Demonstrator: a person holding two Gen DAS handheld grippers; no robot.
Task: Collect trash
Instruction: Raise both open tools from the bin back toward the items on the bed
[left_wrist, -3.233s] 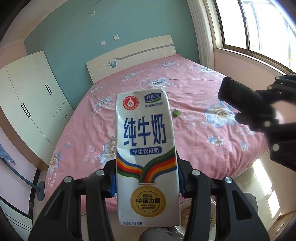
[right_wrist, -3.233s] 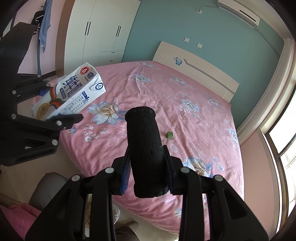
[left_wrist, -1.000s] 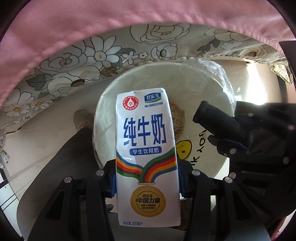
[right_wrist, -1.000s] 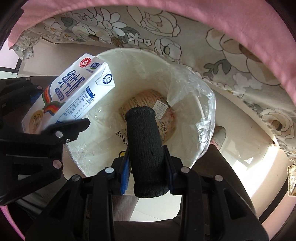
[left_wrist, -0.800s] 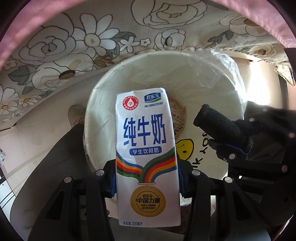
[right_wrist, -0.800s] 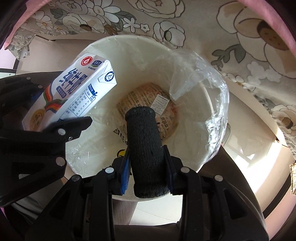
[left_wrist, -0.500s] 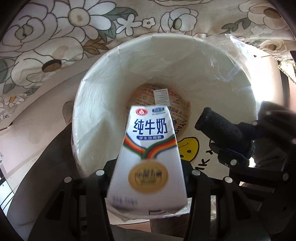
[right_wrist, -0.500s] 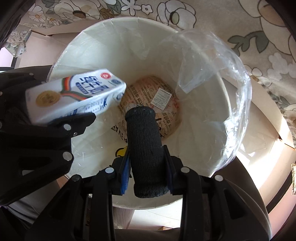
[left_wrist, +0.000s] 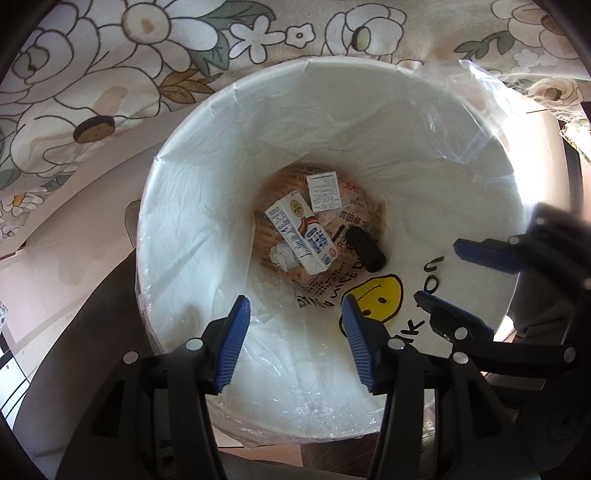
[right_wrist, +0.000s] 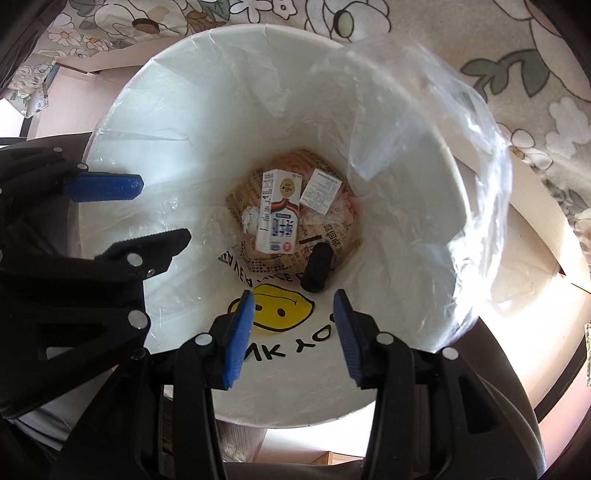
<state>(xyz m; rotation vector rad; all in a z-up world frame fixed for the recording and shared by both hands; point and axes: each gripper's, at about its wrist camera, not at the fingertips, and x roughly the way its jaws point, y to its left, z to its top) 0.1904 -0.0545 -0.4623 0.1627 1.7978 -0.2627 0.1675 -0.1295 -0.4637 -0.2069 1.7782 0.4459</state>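
Note:
A white milk carton (left_wrist: 301, 236) (right_wrist: 277, 218) lies on its side at the bottom of the white bin (left_wrist: 207, 155) (right_wrist: 155, 122). Beside it lies a black rolled-up sock (left_wrist: 365, 253) (right_wrist: 317, 271). My left gripper (left_wrist: 295, 321) hangs over the bin's mouth with its jaws opening and nothing between the blue pads. My right gripper (right_wrist: 293, 317) hangs next to it, jaws likewise opening and empty. In the right wrist view the left gripper (right_wrist: 155, 210) shows at the left edge; in the left wrist view the right gripper (left_wrist: 439, 273) shows at the right.
A clear plastic liner (right_wrist: 424, 122) covers the bin and stands up at its right rim. A brown printed paper bag (left_wrist: 325, 199) with a white label lies on the bin's floor. A floral bed skirt (left_wrist: 110, 74) hangs behind the bin.
Both grippers sank toward the bin and their jaws opened. The milk carton tipped out of the left gripper and the sock left the right gripper; both now lie at the bin's bottom.

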